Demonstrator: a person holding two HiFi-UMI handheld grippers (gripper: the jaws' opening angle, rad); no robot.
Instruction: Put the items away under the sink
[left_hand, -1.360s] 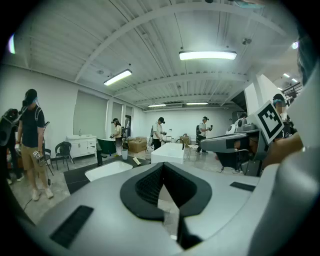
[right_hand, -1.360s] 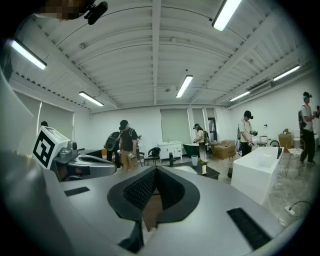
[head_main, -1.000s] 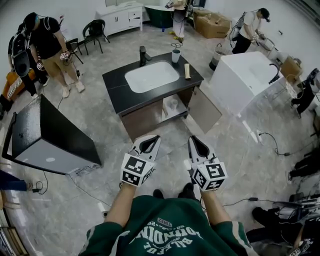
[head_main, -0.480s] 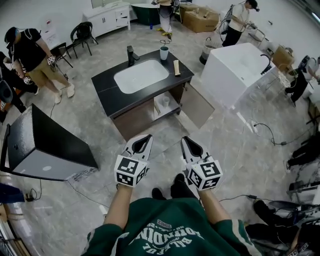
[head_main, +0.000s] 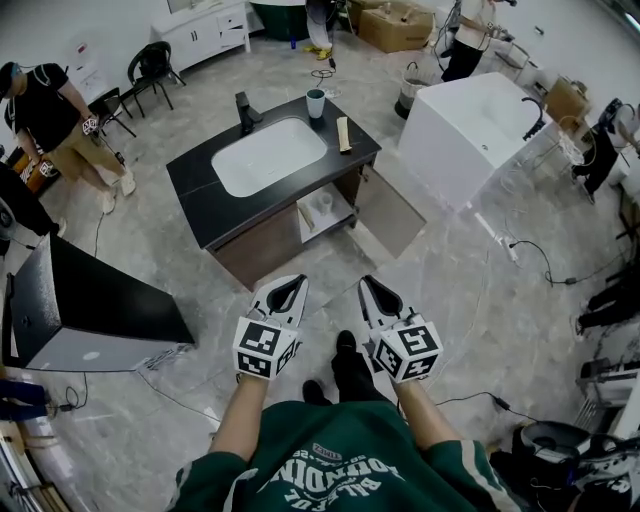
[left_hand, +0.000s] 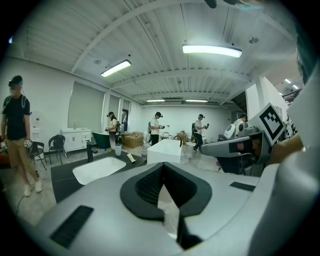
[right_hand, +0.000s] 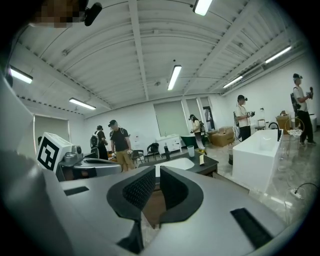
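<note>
A person in a green sweatshirt (head_main: 340, 460) stood on a grey tiled floor, holding one claw in each hand. The left claw (head_main: 297, 284) was closed with its tips together and nothing in it. The right claw (head_main: 367, 284) was closed too, and also empty. Both pointed toward a sink cabinet that stood well apart from them, farther off and slightly left. On its black surface (head_main: 200, 200), a cup (head_main: 316, 103) stood at the far right corner, near the tap (head_main: 243, 112). A slim pale item (head_main: 344, 133) lay just right of the white basin (head_main: 268, 157). Below, the right cabinet door (head_main: 390, 215) hung open, showing a shelf (head_main: 335, 222). A white bathtub (head_main: 480, 120) stood to the far right.
</note>
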